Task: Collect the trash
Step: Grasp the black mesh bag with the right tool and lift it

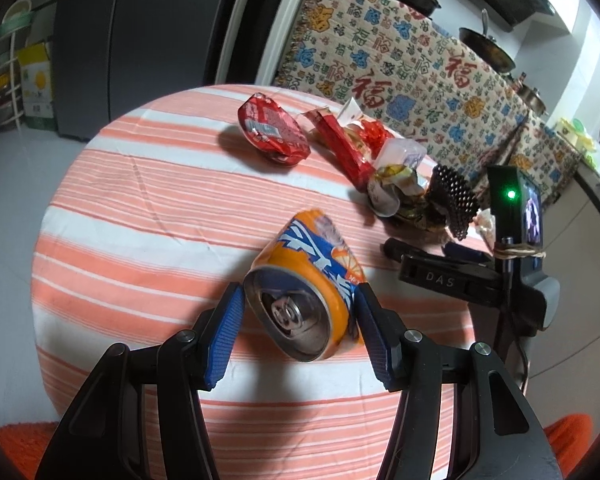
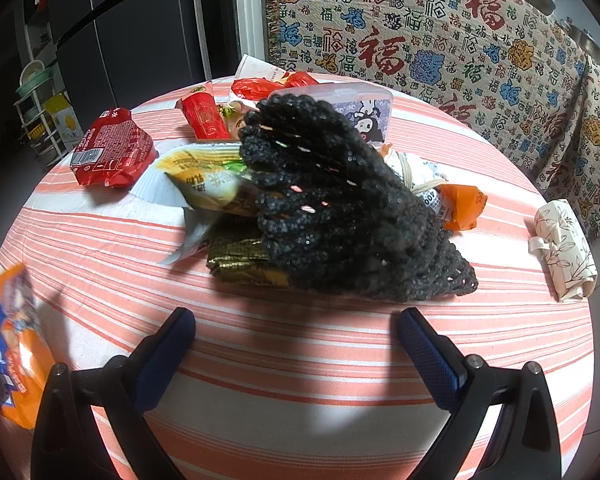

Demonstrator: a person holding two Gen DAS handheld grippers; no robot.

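Note:
My left gripper [image 1: 300, 300] is shut on an orange soda can [image 1: 304, 280], its blue pads on both sides, the can's open top facing the camera above the striped round table [image 1: 140, 200]. The can also shows at the left edge of the right wrist view [image 2: 12, 344]. My right gripper [image 2: 296, 332] is open and empty, just short of a black beaded mesh bag [image 2: 340, 208] lying over a pile of wrappers: a yellow-green packet [image 2: 204, 184], a gold foil pack [image 2: 240, 256], an orange wrapper [image 2: 460, 204]. The right gripper's body [image 1: 480, 276] shows in the left wrist view.
A red snack pack [image 2: 112, 148], a red carton [image 2: 204, 116] and a clear plastic box [image 2: 348, 104] lie at the back of the table. A rolled patterned cloth [image 2: 564, 248] sits near the right edge. A patterned blanket [image 2: 440, 40] hangs behind; a dark fridge [image 1: 140, 48] stands at the left.

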